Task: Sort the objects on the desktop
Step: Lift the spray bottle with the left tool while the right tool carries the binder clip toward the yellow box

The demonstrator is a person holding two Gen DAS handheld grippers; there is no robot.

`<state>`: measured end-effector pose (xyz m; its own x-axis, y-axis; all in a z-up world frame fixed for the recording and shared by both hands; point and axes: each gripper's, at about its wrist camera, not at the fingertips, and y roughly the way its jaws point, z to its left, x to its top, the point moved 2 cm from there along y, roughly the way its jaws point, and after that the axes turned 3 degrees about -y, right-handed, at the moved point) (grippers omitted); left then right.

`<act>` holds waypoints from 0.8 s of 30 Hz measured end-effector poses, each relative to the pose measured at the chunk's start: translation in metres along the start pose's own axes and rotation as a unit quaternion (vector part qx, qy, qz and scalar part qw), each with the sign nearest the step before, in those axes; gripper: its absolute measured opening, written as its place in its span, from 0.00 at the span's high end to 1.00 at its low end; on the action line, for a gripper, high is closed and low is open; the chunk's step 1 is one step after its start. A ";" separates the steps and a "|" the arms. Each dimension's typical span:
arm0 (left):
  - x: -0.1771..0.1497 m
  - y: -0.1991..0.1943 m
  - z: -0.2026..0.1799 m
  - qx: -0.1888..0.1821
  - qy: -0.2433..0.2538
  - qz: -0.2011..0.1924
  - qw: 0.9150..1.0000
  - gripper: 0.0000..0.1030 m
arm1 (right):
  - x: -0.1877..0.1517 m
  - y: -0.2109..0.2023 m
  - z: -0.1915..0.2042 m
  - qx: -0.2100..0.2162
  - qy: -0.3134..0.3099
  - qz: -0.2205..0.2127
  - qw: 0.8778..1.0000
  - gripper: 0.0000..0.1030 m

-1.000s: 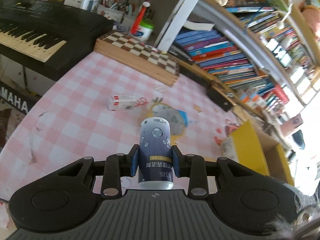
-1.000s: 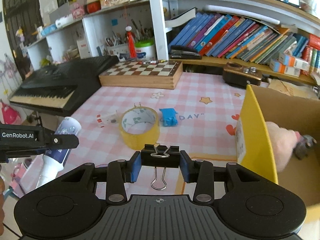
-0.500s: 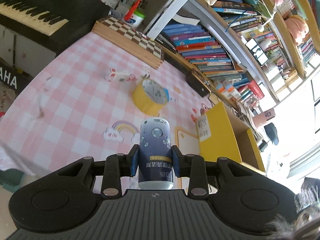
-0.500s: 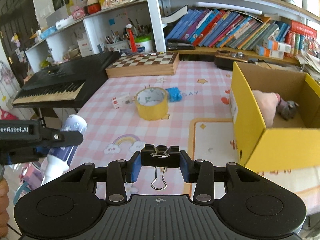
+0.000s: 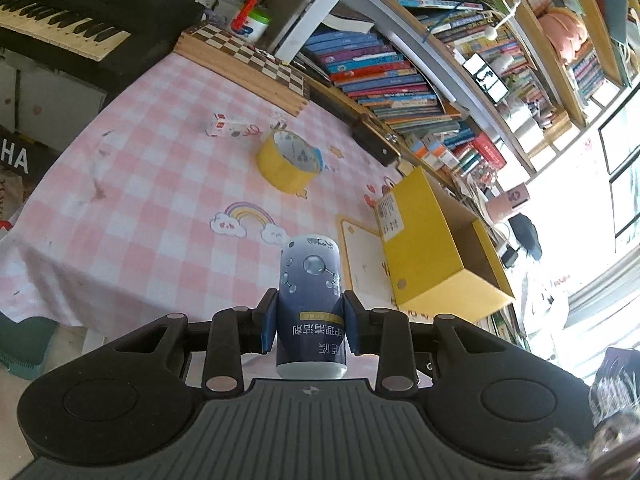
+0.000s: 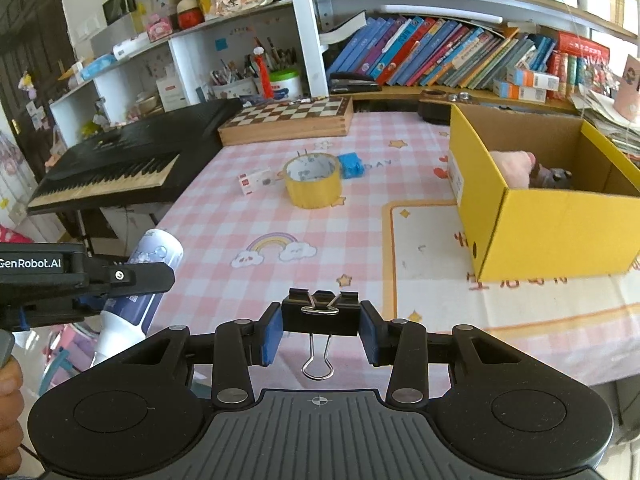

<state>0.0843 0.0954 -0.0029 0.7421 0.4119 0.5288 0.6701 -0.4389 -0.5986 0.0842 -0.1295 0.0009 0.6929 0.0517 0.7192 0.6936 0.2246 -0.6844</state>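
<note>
My left gripper (image 5: 310,320) is shut on a blue-and-white tube (image 5: 310,292) with its rounded end pointing toward the table; the same tube (image 6: 148,276) shows at the left of the right wrist view, off the table's near edge. My right gripper (image 6: 320,328) is shut on a black binder clip (image 6: 320,314), its wire handle hanging down. A yellow cardboard box (image 6: 560,236) stands open at the right, with a pink soft toy (image 6: 514,168) inside. On the pink checked tablecloth (image 6: 248,216) lie a yellow tape roll (image 6: 314,186), a small blue object (image 6: 350,165) and a small white box (image 6: 254,180).
A wooden chessboard box (image 6: 288,120) sits at the table's back edge. A black keyboard (image 6: 116,168) stands to the left. Shelves of books (image 6: 440,60) and a pen holder (image 6: 236,84) run behind. A dark case (image 6: 434,110) lies behind the yellow box. A hand (image 6: 10,400) shows at lower left.
Both grippers have pulled back from the table, still holding the tube and the clip. The tape roll, chessboard and yellow box look farther off and more of the near tablecloth shows.
</note>
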 end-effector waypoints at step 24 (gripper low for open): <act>-0.036 0.016 -0.025 -0.048 0.047 0.075 0.995 0.71 | -0.045 -0.041 -0.023 -0.059 0.064 0.001 0.996 0.61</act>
<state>0.0691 0.0533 -0.0162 0.8289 0.2613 0.4945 0.5465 -0.5666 -0.6167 0.0289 -0.1636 -0.0064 0.7087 -0.0742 0.7016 0.7051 0.1088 -0.7007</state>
